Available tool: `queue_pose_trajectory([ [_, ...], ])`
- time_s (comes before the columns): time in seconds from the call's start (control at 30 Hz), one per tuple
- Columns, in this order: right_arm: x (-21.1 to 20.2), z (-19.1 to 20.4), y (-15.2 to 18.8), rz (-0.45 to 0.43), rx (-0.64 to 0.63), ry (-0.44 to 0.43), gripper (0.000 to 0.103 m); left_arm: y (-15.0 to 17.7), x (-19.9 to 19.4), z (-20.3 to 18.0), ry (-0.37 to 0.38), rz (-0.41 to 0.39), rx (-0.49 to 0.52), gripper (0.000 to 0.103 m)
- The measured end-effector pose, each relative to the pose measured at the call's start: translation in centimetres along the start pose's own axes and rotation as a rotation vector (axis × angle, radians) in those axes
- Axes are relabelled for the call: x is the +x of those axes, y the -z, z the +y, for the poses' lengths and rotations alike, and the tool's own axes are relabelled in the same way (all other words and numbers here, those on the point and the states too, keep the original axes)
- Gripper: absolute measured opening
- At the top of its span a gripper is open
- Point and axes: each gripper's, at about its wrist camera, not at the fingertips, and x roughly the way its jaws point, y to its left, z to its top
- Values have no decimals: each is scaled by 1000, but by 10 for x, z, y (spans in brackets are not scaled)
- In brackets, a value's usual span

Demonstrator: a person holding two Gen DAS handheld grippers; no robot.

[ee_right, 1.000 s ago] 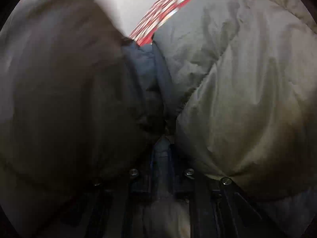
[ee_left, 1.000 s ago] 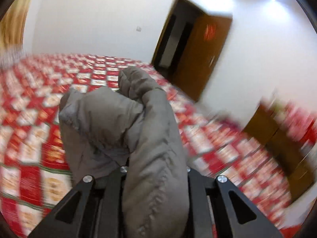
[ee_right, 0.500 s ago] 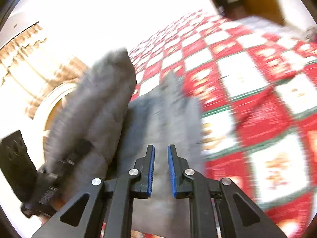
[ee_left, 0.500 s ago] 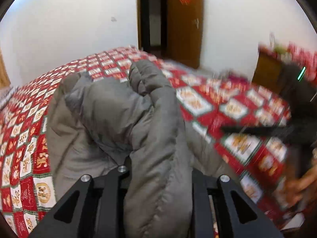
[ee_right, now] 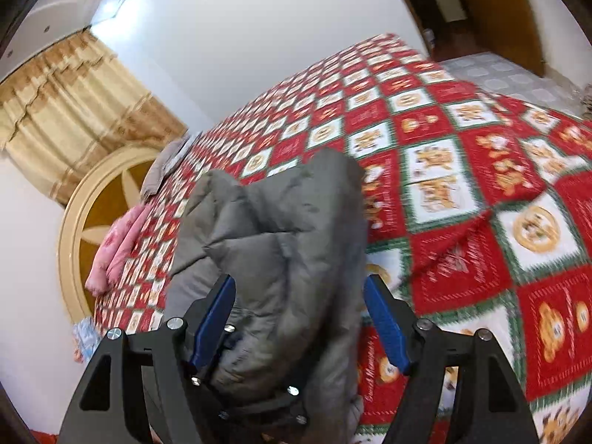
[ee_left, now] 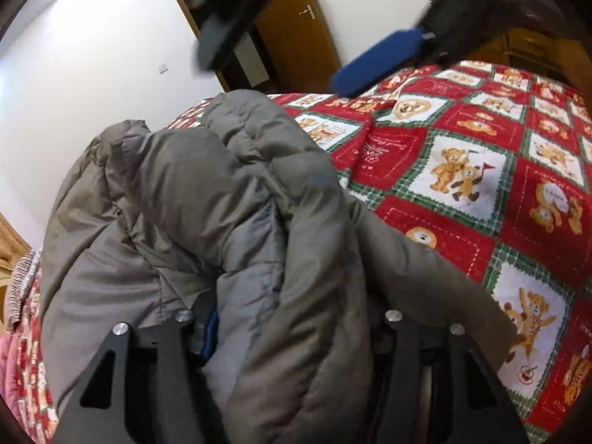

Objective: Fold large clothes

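A bulky grey padded jacket (ee_left: 207, 222) is bunched up over the red patchwork bedspread (ee_left: 481, 170). My left gripper (ee_left: 285, 336) has a thick fold of it between its fingers, which the cloth mostly hides. In the right wrist view the jacket (ee_right: 281, 229) and the left gripper's black body stand between the wide-spread blue pads (ee_right: 384, 318) of my right gripper (ee_right: 299, 296), which is open and holds nothing. In the left wrist view the right gripper (ee_left: 314, 37) hangs blurred above the jacket with its fingers apart.
The bedspread (ee_right: 462, 170) covers a large bed. A pink folded cloth (ee_right: 118, 244) and a grey one (ee_right: 166, 162) lie by the round headboard (ee_right: 92, 222). A brown door (ee_left: 296, 37) and a wooden cabinet (ee_left: 525, 48) stand beyond the bed.
My right gripper let go of the jacket, opened wide and now sits over the left gripper and the jacket. The left gripper lowered the jacket towards the bed.
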Motion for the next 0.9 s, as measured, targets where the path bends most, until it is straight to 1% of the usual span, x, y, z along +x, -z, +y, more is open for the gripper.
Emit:
queue_pose_trajectory([
  [0.03, 6, 4, -2, 27, -22, -4, 75, 1, -3, 1, 15, -6, -5, 60],
  [0.07, 19, 11, -5, 75, -58, -12, 77, 2, -6, 2, 28, -9, -7, 61],
  [0.13, 37, 21, -8, 136, -98, -12, 78, 3, -14, 2, 48, -13, 7, 72],
  [0.17, 47, 26, -9, 168, -123, -19, 78, 0, -18, 0, 56, -10, 20, 75],
  [0.2, 58, 33, -10, 198, -159, -19, 78, 1, -23, -2, 65, -7, 36, 82],
  [0.23, 63, 35, -10, 204, -178, -10, 78, 3, -30, -2, 79, -2, 53, 89],
  [0.27, 68, 37, -10, 205, -206, 14, 78, 6, -39, -2, 100, 2, 65, 91],
  [0.3, 74, 38, -9, 208, -238, 56, 74, 9, -48, 1, 124, 3, 73, 94],
  [0.33, 77, 37, -9, 211, -252, 79, 66, 13, -61, 4, 149, -1, 81, 94],
  [0.37, 78, 32, -8, 222, -250, 99, 52, 20, -76, 11, 172, -16, 81, 94],
  [0.4, 77, 27, -7, 222, -224, 92, 47, 26, -92, 20, 205, -36, 67, 95],
  [0.43, 73, 17, -7, 212, -171, 67, 45, 31, -104, 30, 236, -48, 46, 97],
  [0.47, 69, 6, -8, 202, -115, 37, 41, 36, -117, 45, 278, -60, 10, 98],
  [0.5, 66, -3, -7, 192, -67, 13, 40, 40, -127, 59, 312, -72, -29, 102],
  [0.53, 64, -13, -5, 180, -13, -14, 40, 43, -138, 80, 342, -92, -85, 103],
  [0.57, 63, -23, -1, 167, 49, -49, 40, 46, -147, 102, 360, -118, -151, 103],
  [0.6, 64, -36, 4, 157, 118, -91, 39, 46, -151, 126, 360, -141, -223, 103],
  [0.63, 66, -47, 11, 151, 183, -124, 39, 44, -150, 145, 346, -155, -285, 103],
  [0.67, 69, -54, 16, 148, 218, -140, 39, 42, -144, 166, 311, -165, -368, 103],
  [0.7, 72, -63, 23, 140, 265, -159, 39, 39, -136, 192, 256, -163, -469, 103],
  [0.77, 76, -72, 35, 124, 312, -180, 39, 32, -107, 226, 193, -137, -640, 103],
  [0.8, 77, -73, 38, 120, 314, -179, 39, 31, -90, 243, 184, -126, -733, 103],
  [0.87, 77, -72, 42, 109, 303, -166, 39, 30, -61, 258, 170, -88, -849, 103],
  [0.9, 74, -69, 41, 107, 294, -154, 39, 28, -47, 260, 158, -56, -883, 102],
])
